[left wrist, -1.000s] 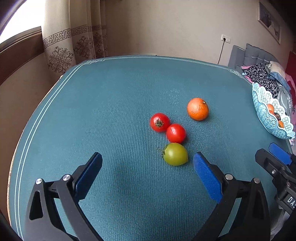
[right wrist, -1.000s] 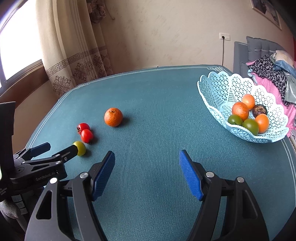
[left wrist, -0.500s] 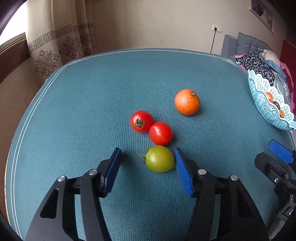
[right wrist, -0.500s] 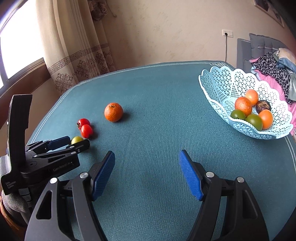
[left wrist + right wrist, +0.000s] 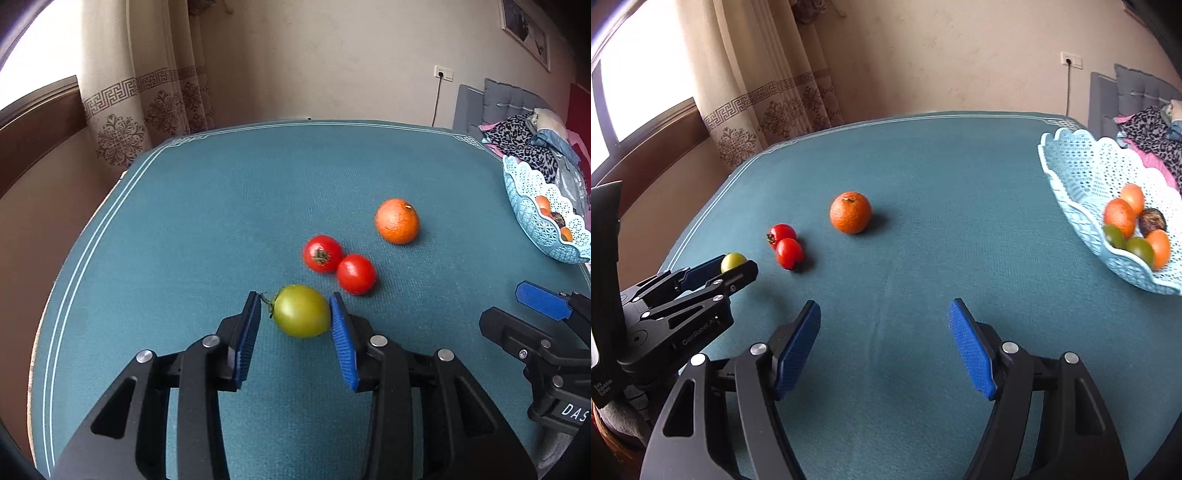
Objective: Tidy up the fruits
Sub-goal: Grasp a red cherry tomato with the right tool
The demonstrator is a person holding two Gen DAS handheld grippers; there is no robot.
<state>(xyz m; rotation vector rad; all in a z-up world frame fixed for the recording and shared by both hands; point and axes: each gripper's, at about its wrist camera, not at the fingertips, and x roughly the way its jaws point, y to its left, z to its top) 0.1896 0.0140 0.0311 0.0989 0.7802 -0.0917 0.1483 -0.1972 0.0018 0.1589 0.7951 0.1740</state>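
The left gripper (image 5: 294, 314) is closing its jaws around the green tomato (image 5: 302, 311) on the teal table (image 5: 221, 206) — one pad touching, the other just short — while the right gripper (image 5: 882, 343) hovers with jaws apart, empty.

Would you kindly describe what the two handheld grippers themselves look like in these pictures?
Both are alike. The left gripper and the right gripper each have two black, angular plastic arms with triangular cut-outs and silver round bolts, ending in flat, ribbed blue pads. The left one's side, seen from the right wrist, carries pale lettering. No cables or sleeves are visible.
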